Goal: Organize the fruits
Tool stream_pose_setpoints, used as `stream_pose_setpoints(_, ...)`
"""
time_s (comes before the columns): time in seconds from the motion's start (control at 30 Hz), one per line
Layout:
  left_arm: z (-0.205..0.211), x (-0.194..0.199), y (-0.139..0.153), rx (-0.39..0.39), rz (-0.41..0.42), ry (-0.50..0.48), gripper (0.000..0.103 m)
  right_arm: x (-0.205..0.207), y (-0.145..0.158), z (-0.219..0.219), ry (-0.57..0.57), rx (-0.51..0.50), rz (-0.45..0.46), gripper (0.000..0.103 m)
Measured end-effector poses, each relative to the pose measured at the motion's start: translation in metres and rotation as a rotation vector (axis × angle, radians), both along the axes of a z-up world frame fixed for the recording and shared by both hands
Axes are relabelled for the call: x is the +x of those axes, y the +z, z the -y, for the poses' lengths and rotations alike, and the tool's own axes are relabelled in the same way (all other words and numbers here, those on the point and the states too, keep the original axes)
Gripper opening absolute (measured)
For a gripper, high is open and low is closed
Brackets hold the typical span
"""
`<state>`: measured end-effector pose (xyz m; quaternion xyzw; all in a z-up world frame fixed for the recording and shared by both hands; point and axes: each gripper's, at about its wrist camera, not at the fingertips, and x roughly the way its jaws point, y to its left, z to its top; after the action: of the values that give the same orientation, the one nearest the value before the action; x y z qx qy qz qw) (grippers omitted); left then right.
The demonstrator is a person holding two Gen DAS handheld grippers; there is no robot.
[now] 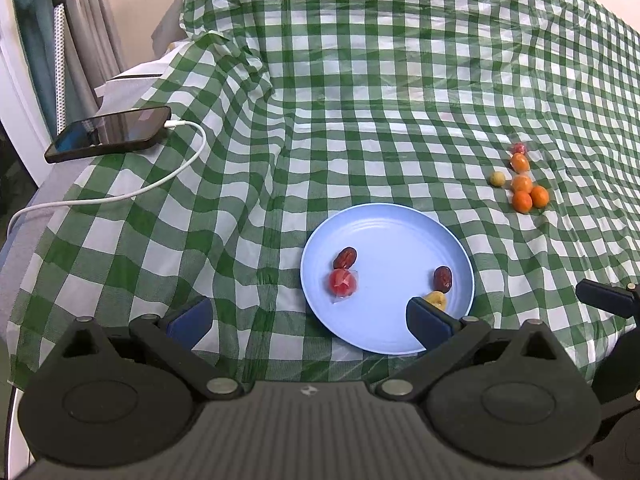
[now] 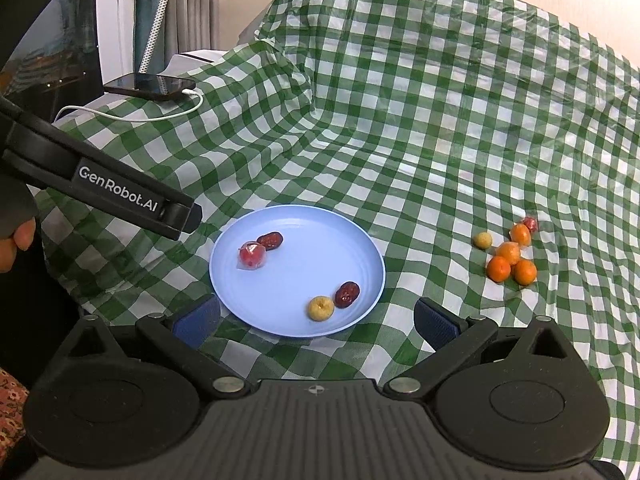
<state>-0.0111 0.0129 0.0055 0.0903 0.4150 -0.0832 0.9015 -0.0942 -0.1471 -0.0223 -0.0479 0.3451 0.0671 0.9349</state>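
A light blue plate (image 1: 392,236) (image 2: 304,232) lies on the green checked cloth. It holds a wrapped red fruit (image 1: 343,282) (image 2: 252,256), two dark red dates (image 1: 345,257) (image 1: 443,279) (image 2: 270,240) (image 2: 347,294) and a yellow fruit (image 1: 436,300) (image 2: 320,308). To the right on the cloth lie several small oranges (image 1: 522,201) (image 2: 499,269), a pale yellow fruit (image 1: 498,179) (image 2: 483,240) and a small wrapped red fruit (image 1: 519,148) (image 2: 531,223). My left gripper (image 1: 308,322) is open and empty at the plate's near left edge. My right gripper (image 2: 316,326) is open and empty at the plate's near edge.
A black phone (image 1: 108,133) (image 2: 150,86) with a white charging cable (image 1: 120,196) (image 2: 132,116) lies at the far left edge of the table. The cloth rises in folds at the back. The left gripper's body (image 2: 100,188) shows at the left of the right wrist view.
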Motion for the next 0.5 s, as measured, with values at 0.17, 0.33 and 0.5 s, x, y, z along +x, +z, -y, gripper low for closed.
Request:
stream_pose_setpoints(0.17, 0.0017, 0.0012, -0.0026, 0.007, -0.009, -0.002, 0.103, 0.0021, -0.0027, 0.0014, -0.007, 0.008, -0.011, 0.102)
stream_pose_setpoints(0.33, 0.0033, 0.002, -0.0048, 0.012, -0.016, -0.004, 0.103, 0.0031, -0.0044, 0.003, -0.018, 0.018, -0.016, 0.102)
stream_pose_setpoints(0.5, 0.0065, 0.0031, -0.0049, 0.019, -0.017, -0.006, 0.103, 0.0046, -0.0053, 0.0055, -0.035, 0.032, -0.012, 0.102)
